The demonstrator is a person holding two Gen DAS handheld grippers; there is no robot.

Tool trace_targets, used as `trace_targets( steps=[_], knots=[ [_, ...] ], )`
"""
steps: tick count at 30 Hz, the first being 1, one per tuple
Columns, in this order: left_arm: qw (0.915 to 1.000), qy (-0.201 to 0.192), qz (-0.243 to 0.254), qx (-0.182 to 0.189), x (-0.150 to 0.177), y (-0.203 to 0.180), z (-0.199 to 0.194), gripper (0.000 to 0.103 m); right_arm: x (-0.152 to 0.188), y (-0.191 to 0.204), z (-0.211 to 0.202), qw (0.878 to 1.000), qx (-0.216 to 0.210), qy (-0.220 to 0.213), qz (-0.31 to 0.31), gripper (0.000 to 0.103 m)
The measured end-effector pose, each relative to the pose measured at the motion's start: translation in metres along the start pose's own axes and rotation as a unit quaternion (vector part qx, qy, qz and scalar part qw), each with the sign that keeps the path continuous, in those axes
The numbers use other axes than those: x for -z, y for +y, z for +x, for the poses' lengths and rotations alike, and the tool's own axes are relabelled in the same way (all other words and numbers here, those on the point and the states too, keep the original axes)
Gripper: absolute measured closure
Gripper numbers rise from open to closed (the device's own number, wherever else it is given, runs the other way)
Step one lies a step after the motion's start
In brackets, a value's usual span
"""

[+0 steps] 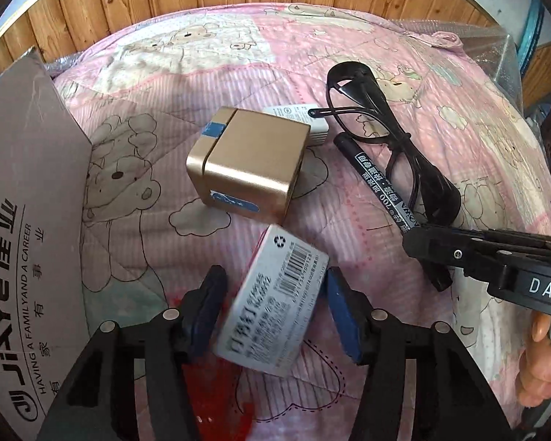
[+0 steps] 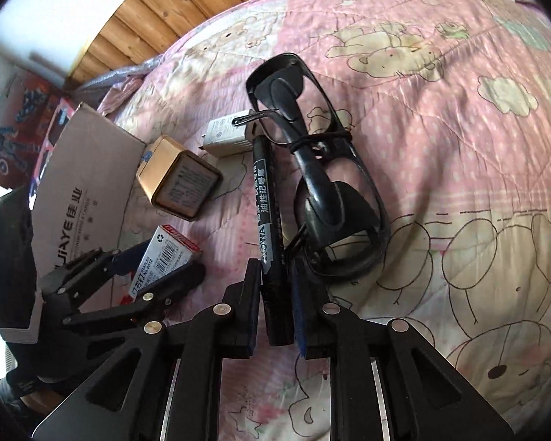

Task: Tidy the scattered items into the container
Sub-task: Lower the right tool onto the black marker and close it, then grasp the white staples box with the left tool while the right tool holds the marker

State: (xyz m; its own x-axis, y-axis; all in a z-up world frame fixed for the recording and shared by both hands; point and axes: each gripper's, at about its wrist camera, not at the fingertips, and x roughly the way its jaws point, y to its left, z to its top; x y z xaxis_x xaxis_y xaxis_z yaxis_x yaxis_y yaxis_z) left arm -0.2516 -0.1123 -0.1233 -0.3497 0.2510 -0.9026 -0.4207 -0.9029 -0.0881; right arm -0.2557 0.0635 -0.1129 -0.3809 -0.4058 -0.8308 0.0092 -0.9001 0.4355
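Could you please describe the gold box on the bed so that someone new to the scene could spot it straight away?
Start at the pink quilt with cartoon bears, then find the cardboard box flap at its left edge. Just right of that flap stands the gold box, in front of a white charger. It is the only shiny gold cube, with blue stickers; the marker and glasses nearby are black.

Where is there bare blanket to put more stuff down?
The wide pink quilt right of the black glasses is bare. It is crowded between the cardboard box and glasses: gold box, white charger, marker.
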Motion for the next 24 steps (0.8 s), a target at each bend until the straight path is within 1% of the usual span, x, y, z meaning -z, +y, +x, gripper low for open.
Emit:
trace_targets(
  steps=[2, 3, 6, 7, 8, 9, 10, 12, 16, 24],
  knots=[
    [0.9996, -0.005, -0.021, 0.019, 0.0, 0.006, -0.002, 0.05, -0.003, 0.007, 0.005, 1.0, 0.002, -0.006, -0.02, 0.082],
    [0.9994, -0.008, -0.025, 0.022, 0.0, 0.007, -0.003, 0.05, -0.005, 0.008, 0.007, 1.0, -0.001, -0.01, -0.024, 0.082],
    [0.9997, -0.02, -0.002, 0.017, 0.004, 0.001, -0.001, 0.041, -0.007, 0.007, 0.009, 1.0, -0.011, -0.013, -0.02, 0.087],
    [0.9997, -0.023, 0.009, 0.008, 0.005, -0.003, -0.002, 0.041, -0.006, 0.006, 0.008, 1.0, -0.013, -0.014, -0.015, 0.087],
    [0.9996, -0.023, 0.017, 0.002, 0.006, -0.005, -0.002, 0.042, -0.003, 0.006, 0.005, 1.0, -0.015, -0.016, -0.013, 0.087],
    [0.9995, -0.024, 0.02, 0.001, 0.007, -0.006, -0.004, 0.056, -0.001, 0.006, 0.001, 1.0, -0.016, -0.019, -0.011, 0.087],
    [0.9995, -0.026, 0.017, 0.003, 0.007, -0.005, -0.006, 0.066, 0.002, 0.005, -0.002, 1.0, -0.02, -0.021, -0.006, 0.087],
    [0.9996, -0.023, 0.002, 0.018, 0.008, 0.002, -0.01, 0.065, 0.007, 0.005, -0.008, 0.999, -0.029, -0.023, 0.005, 0.087],
    [0.9991, -0.03, -0.017, 0.027, 0.013, 0.008, -0.023, 0.066, 0.021, 0.003, -0.019, 0.998, -0.043, -0.028, 0.027, 0.087],
    [0.9962, -0.049, -0.047, 0.055, 0.02, 0.004, -0.055, 0.066, 0.047, 0.01, -0.036, 0.997, -0.052, -0.033, 0.04, 0.087]
  ],
)
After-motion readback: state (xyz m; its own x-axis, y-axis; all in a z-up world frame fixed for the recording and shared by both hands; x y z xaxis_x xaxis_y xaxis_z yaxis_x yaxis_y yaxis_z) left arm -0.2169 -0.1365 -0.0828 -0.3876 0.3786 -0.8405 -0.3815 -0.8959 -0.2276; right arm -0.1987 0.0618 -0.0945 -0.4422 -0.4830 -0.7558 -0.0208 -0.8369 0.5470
